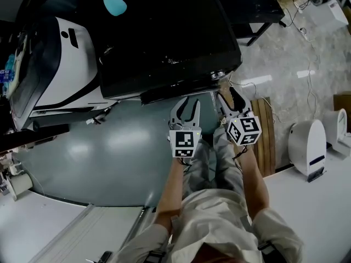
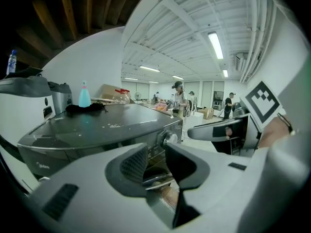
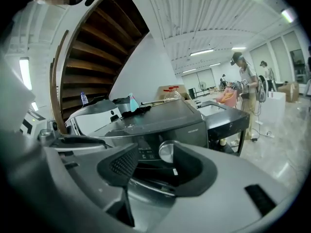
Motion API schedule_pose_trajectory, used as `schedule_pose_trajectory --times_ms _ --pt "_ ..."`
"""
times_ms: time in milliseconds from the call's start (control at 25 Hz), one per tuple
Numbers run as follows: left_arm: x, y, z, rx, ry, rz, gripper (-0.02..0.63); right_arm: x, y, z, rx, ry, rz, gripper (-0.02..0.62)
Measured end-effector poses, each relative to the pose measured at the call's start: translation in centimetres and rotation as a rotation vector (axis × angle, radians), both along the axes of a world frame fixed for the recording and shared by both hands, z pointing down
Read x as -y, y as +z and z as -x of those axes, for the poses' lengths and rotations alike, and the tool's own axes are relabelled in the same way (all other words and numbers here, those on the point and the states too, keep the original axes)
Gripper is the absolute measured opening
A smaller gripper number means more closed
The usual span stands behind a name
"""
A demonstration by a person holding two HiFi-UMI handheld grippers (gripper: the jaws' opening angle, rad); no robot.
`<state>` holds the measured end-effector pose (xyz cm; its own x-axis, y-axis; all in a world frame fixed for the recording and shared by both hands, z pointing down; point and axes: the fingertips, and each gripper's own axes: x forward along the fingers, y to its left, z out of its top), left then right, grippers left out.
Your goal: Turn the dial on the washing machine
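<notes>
Room: wide workshop hall with a white ribbed ceiling, strip lights and a pale marbled floor (image 1: 285,48).
Machine: dark grey washing machine (image 1: 164,32) with a glossy black top, directly ahead of the person.
Dial, place: silver round dial (image 3: 166,152) near the right end of the machine's front control panel.
Dial, direction: its flat face points out from the panel toward the grippers, and its axis runs roughly level, in line with the jaws.
Left gripper (image 2: 156,161): jaws apart with nothing between them. It is held short of the panel, just left of the other gripper.
Right gripper (image 3: 155,166): jaws apart. The dial shows in the gap, close to the right-hand jaw, and it is not gripped.
Head view only: both grippers side by side below the machine's front edge, each with a black-and-white marker cube. A white rounded appliance (image 1: 60,64) stands on the left and a wooden slatted board (image 1: 266,136) lies on the floor at the right.
Gripper views only: the dial's face, the panel, and people standing far back in the hall.
Right gripper view only: dark wooden stair underside (image 3: 97,57).
On the top: turquoise bottle with a pink cap (image 1: 112,3) beside a crumpled black cloth (image 2: 85,108).
Writing: pale print on the panel, too small to read.
</notes>
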<state>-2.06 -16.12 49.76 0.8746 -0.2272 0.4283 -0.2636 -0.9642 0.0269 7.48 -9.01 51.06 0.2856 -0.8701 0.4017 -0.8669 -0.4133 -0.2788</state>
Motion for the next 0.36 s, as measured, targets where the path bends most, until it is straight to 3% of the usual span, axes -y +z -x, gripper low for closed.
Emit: schedule_pose_trajectory --times_ms 360 --pt "-0.6 -1.3 0.4 0.000 0.009 0.010 0.121 -0.6 -1.5 1.1 -0.035 -0.010 0.037 0.218"
